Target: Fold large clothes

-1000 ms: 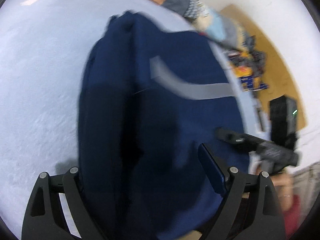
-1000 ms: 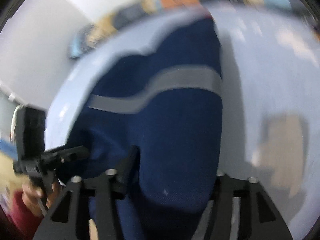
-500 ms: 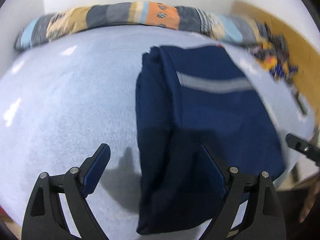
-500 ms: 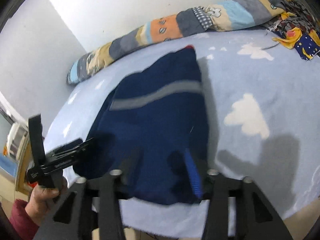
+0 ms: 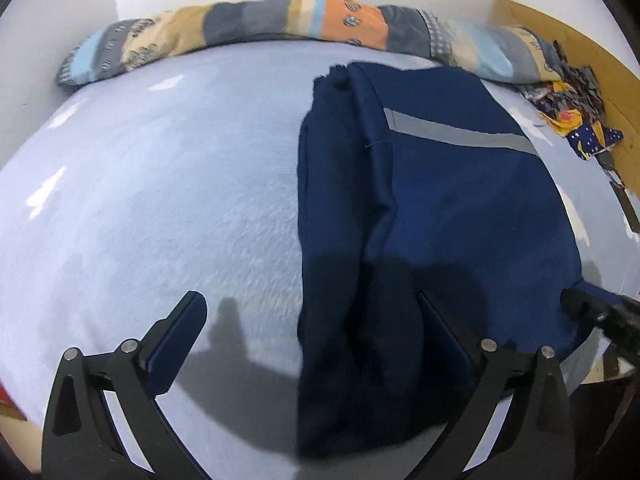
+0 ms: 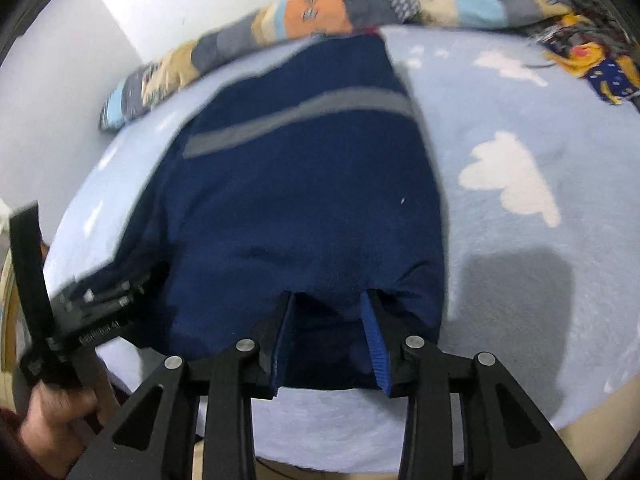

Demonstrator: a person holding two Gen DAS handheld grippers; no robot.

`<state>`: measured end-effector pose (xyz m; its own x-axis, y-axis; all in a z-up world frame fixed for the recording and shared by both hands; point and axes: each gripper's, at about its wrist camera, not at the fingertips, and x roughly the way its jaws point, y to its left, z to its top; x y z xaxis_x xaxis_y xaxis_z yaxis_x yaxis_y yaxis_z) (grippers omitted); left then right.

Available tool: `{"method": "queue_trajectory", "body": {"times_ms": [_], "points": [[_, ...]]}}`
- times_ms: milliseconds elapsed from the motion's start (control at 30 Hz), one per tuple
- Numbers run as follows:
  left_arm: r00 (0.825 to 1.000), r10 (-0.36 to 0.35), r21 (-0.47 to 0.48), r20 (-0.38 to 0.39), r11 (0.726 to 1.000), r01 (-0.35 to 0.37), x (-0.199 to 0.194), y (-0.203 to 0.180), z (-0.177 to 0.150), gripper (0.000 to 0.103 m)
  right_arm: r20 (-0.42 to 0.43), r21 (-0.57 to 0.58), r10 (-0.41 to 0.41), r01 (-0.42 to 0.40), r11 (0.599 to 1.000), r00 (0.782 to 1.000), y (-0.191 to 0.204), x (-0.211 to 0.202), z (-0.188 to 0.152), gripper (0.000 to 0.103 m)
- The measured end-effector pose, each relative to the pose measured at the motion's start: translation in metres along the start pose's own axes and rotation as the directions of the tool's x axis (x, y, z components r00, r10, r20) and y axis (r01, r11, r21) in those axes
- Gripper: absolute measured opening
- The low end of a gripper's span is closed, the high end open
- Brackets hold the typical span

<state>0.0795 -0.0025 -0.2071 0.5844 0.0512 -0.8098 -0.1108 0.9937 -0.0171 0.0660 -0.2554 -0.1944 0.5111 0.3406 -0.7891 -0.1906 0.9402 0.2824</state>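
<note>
Navy garment point(image 5: 440, 208) with a grey stripe point(image 5: 460, 134) lies folded lengthwise on the light blue blanket point(image 5: 160, 184), far end near the patchwork bolster point(image 5: 280, 20). Left gripper point(image 5: 312, 320) jaws spread wide, holding nothing, above the garment's near edge. Right gripper point(image 6: 330, 308) jaws part open, fingertips at the near hem; grip on cloth unclear. Colourful clothes pile point(image 5: 572, 108) sits beside the blanket.

Both cameras are looking forward from the near bed edge, close above it. They are sharing the navy garment point(image 5: 460, 200) point(image 6: 304, 184) and the striped pillow point(image 5: 280, 20) point(image 6: 360, 4).
</note>
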Motion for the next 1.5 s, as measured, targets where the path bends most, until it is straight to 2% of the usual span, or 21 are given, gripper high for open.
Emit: {"method": "queue_trajectory", "body": {"times_ms": [67,133,233,300,400,467,567,633,767,833,900,967,1000,1033,1067,1133,1200,1300,1333,1433,1500], "points": [[0.999,0.005,0.034,0.042,0.999,-0.006,-0.018,-0.011,-0.009,0.103,0.05,0.003,0.021,-0.021,1.0,0.999,0.005,-0.018,-0.011,0.045],[0.996,0.004,0.087,0.087,0.996,-0.011,-0.037,-0.024,-0.019,0.103,0.077,-0.003,0.025,-0.025,1.0,0.997,0.01,-0.032,-0.025,0.054],[0.991,0.017,0.17,0.136,0.985,-0.04,-0.062,-0.043,-0.033,0.103,0.096,-0.009,0.02,-0.019,1.0,0.995,0.015,-0.047,-0.042,0.056],[0.987,0.011,0.209,0.159,0.977,-0.044,-0.079,-0.049,-0.041,0.103,0.104,-0.001,0.011,-0.011,1.0,0.994,0.018,-0.057,-0.054,0.062],[0.982,-0.011,0.216,0.19,0.976,-0.031,-0.101,-0.051,-0.047,0.103,0.148,0.0,-0.013,0.013,1.0,0.989,0.023,-0.075,-0.067,0.065],[0.975,-0.03,0.203,0.218,0.979,-0.016,-0.119,-0.049,-0.051,0.103,0.188,0.006,-0.043,0.043,0.999,0.981,0.023,-0.086,-0.069,0.072],[0.966,-0.049,0.161,0.255,0.987,0.008,-0.14,-0.04,-0.053,0.103,0.28,-0.019,-0.074,0.082,0.996,0.957,0.031,-0.112,-0.082,0.077],[0.961,-0.073,0.127,0.266,0.991,0.04,-0.154,-0.032,-0.058,0.103,0.331,-0.044,-0.09,0.111,0.993,0.939,0.038,-0.13,-0.089,0.089],[0.955,-0.113,0.094,0.275,0.991,0.09,-0.185,-0.016,-0.068,0.103,0.407,-0.126,-0.107,0.172,0.977,0.907,0.058,-0.169,-0.102,0.095],[0.947,-0.104,0.106,0.305,0.992,0.074,-0.199,-0.011,-0.07,0.103,0.443,-0.182,-0.127,0.228,0.956,0.887,0.069,-0.187,-0.109,0.102],[0.929,-0.065,0.123,0.365,0.992,0.021,-0.21,-0.009,-0.075,0.103,0.497,-0.22,-0.126,0.265,0.939,0.859,0.078,-0.198,-0.117,0.103],[0.924,-0.028,0.126,0.383,0.992,-0.022,-0.208,-0.01,-0.079,0.103,0.53,-0.251,-0.111,0.281,0.926,0.84,0.081,-0.196,-0.121,0.103],[0.926,-0.011,0.126,0.378,0.991,-0.04,-0.203,-0.011,-0.08,0.103,0.525,-0.246,-0.115,0.28,0.928,0.843,0.08,-0.191,-0.119,0.103],[0.937,-0.002,0.131,0.35,0.99,-0.047,-0.195,-0.013,-0.079,0.103,0.497,-0.233,-0.123,0.269,0.934,0.859,0.077,-0.18,-0.113,0.103],[0.952,0.007,0.138,0.306,0.989,-0.051,-0.186,-0.014,-0.077,0.103,0.446,-0.218,-0.13,0.249,0.944,0.886,0.074,-0.166,-0.105,0.103],[0.979,0.019,0.137,0.202,0.989,-0.048,-0.165,-0.016,-0.069,0.103,0.368,-0.174,-0.148,0.224,0.959,0.918,0.066,-0.145,-0.094,0.103],[0.991,0.034,0.126,0.13,0.991,-0.05,-0.148,-0.016,-0.059,0.103,0.314,-0.136,-0.138,0.188,0.973,0.939,0.059,-0.127,-0.083,0.103],[0.991,0.035,0.11,0.129,0.993,-0.049,-0.132,-0.018,-0.051,0.103,0.321,-0.125,-0.151,0.2,0.972,0.935,0.06,-0.11,-0.072,0.103],[0.993,0.013,0.102,0.118,0.995,-0.025,-0.128,-0.017,-0.049,0.103,0.32,-0.127,-0.153,0.203,0.971,0.935,0.061,-0.106,-0.071,0.103],[0.996,0.008,0.098,0.094,0.995,-0.017,-0.117,-0.02,-0.052,0.103,0.269,-0.116,-0.146,0.183,0.976,0.952,0.061,-0.087,-0.072,0.103],[0.998,0.003,0.097,0.07,0.995,-0.01,-0.112,-0.02,-0.052,0.103,0.257,-0.134,-0.154,0.193,0.972,0.954,0.066,-0.081,-0.072,0.103]]}}
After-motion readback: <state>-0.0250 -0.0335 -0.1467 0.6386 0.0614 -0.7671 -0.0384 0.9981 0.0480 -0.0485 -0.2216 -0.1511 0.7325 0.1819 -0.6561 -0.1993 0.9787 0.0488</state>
